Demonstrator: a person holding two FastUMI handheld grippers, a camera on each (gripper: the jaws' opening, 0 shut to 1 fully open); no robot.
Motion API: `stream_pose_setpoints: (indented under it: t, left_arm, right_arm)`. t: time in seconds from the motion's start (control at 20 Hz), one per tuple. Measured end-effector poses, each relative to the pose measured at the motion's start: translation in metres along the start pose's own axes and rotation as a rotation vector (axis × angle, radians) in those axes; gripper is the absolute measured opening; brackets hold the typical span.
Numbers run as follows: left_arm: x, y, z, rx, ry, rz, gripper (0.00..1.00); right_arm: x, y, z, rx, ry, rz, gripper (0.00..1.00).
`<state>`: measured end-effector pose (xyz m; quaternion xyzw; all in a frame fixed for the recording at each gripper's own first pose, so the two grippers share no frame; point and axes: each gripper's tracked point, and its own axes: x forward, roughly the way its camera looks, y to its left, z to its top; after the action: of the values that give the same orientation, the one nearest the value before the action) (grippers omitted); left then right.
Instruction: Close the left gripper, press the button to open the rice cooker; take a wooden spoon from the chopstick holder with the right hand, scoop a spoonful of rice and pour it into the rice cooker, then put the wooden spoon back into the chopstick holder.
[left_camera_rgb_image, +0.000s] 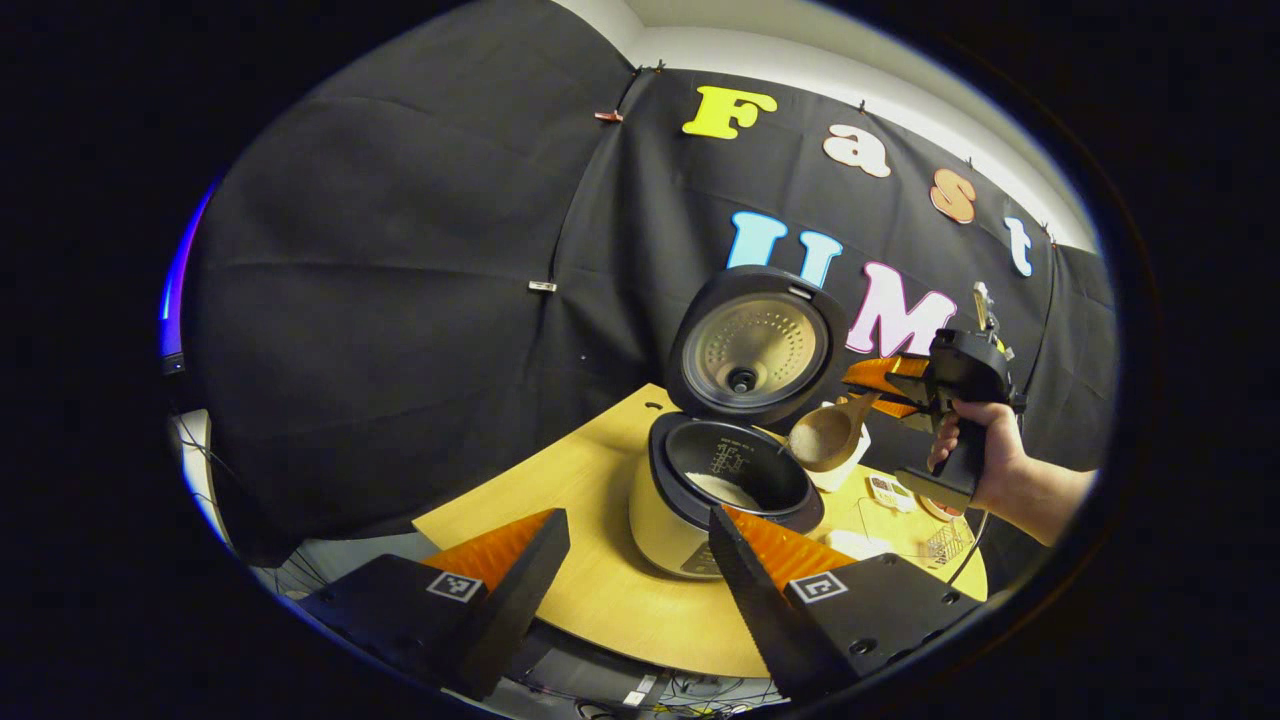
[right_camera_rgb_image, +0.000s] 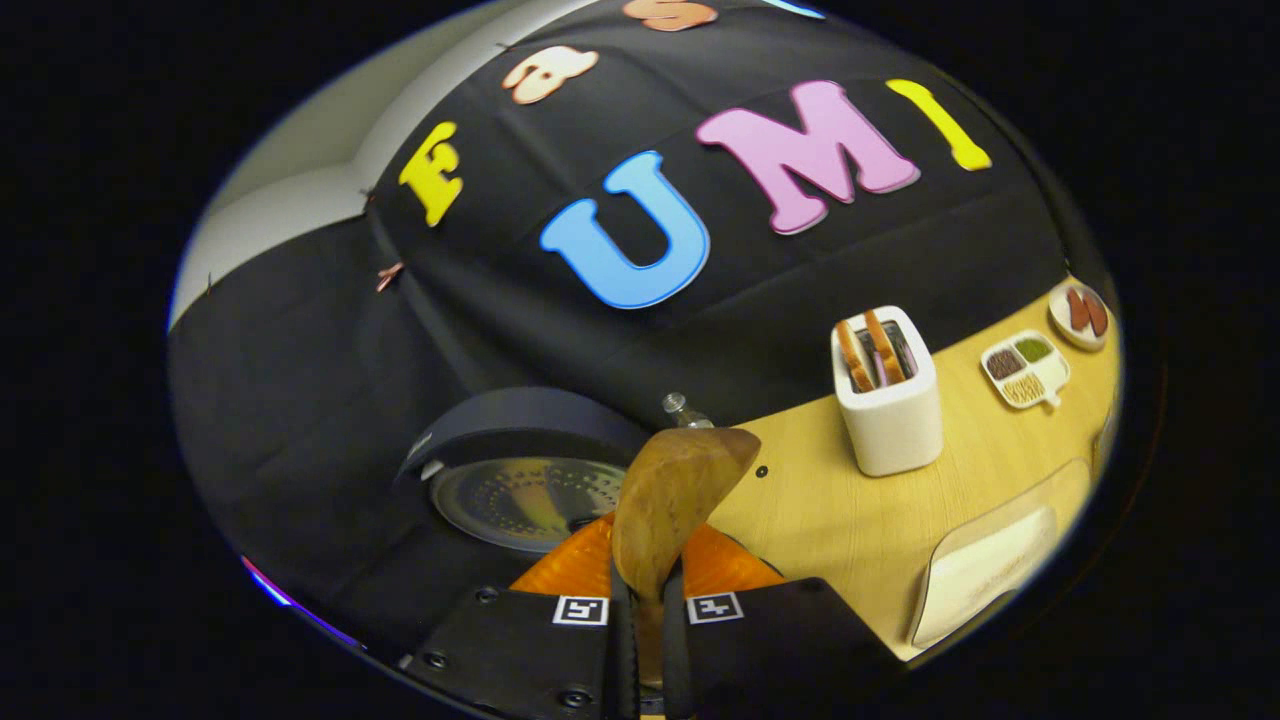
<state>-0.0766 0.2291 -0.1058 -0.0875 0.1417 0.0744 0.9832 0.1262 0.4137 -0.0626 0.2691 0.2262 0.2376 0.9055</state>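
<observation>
The rice cooker (left_camera_rgb_image: 690, 530) stands open on the wooden table, lid (left_camera_rgb_image: 755, 345) upright, with white rice (left_camera_rgb_image: 722, 490) in its dark pot. My left gripper (left_camera_rgb_image: 638, 515) hangs open in front of the cooker, holding nothing. To the right, a hand holds my right gripper (left_camera_rgb_image: 878, 392), shut on the handle of a wooden spoon (left_camera_rgb_image: 825, 435). The spoon's bowl is tipped on its side over the cooker's right rim. In the right gripper view the gripper (right_camera_rgb_image: 648, 600) clamps the spoon (right_camera_rgb_image: 675, 490), whose back faces the camera, above the lid (right_camera_rgb_image: 520, 480). The white chopstick holder (right_camera_rgb_image: 890, 400) holds wooden utensils.
A clear container of rice (right_camera_rgb_image: 985, 575) lies near the table's front right. Farther right sit a divided dish (right_camera_rgb_image: 1025, 370) and a small plate (right_camera_rgb_image: 1080, 310). A small bottle (right_camera_rgb_image: 680, 408) stands behind the spoon. The table edge (left_camera_rgb_image: 640, 650) runs just below my left fingers.
</observation>
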Motion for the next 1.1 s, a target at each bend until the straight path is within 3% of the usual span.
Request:
stream_pose_setpoints:
  t: [0.15, 0.5, 0.55, 0.8, 0.9, 1.1]
  left_arm:
    - [-0.002, 0.014, 0.000, -0.007, 0.003, 0.021, 0.95]
    - [-0.004, 0.035, -0.001, 0.005, -0.001, 0.073, 0.95]
    - [-0.004, 0.038, 0.001, 0.021, -0.007, 0.078, 0.92]
    - [-0.001, 0.045, 0.007, 0.038, -0.024, 0.089, 0.95]
    - [0.000, 0.046, 0.007, 0.026, -0.028, 0.091, 0.92]
    - [-0.003, 0.043, 0.004, 0.033, -0.031, 0.090, 0.95]
  right_arm:
    - [0.015, 0.014, -0.018, -0.163, 0.006, 0.037, 0.14]
    - [0.032, 0.030, -0.051, -0.413, 0.045, 0.087, 0.14]
    - [0.033, 0.031, -0.056, -0.460, 0.056, 0.096, 0.13]
    - [0.023, 0.048, -0.075, -0.715, 0.054, 0.170, 0.14]
    - [0.020, 0.057, -0.084, -0.767, 0.055, 0.205, 0.14]
    - [0.015, 0.063, -0.098, -0.815, 0.079, 0.231, 0.14]
